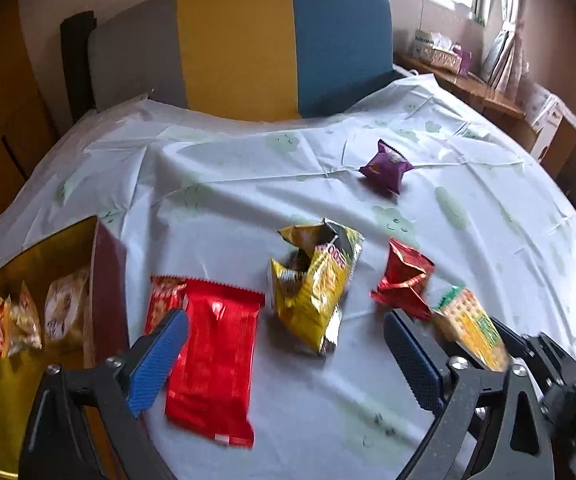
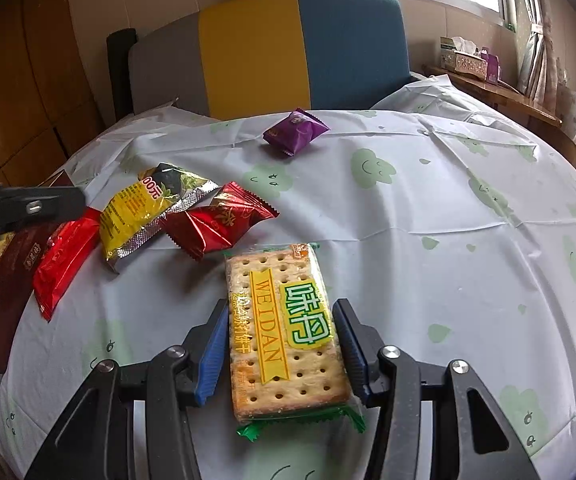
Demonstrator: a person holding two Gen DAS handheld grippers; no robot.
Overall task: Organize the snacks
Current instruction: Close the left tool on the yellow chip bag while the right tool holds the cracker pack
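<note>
Landmark: the yellow snack bag [image 1: 315,288], crumpled, lying near the middle of the counter [image 1: 488,240] on a pale cloth printed with green clouds.

1. Bright red flat packet [image 1: 213,356]: just beside the yellow snack bag, on its box side, lying flat on the cloth. A second red packet with a printed pattern [image 1: 163,300] is partly tucked under its far edge.
2. Box with gold lining [image 1: 47,248]: beyond the flat red packet from the yellow bag, at the counter's edge, open at the top. Small wrapped snacks [image 1: 27,324] lie inside it.
3. Dark red crinkled packet [image 1: 404,276]: near the yellow bag on the side away from the box, not touching it in the left wrist view.
4. Purple packet [image 1: 387,166]: well apart from the yellow bag, towards the grey, yellow and blue sofa back [image 1: 239,48].
5. Cracker packet [image 2: 283,328], clear wrap with green ends and a yellow band: beyond the dark red packet from the yellow bag.
6. Right gripper [image 2: 279,320]: jaws clamped on the long sides of the cracker packet.
7. Left gripper [image 1: 283,328]: jaws spread wide with nothing gripped; they frame the flat red packet and the yellow bag from above.
</note>
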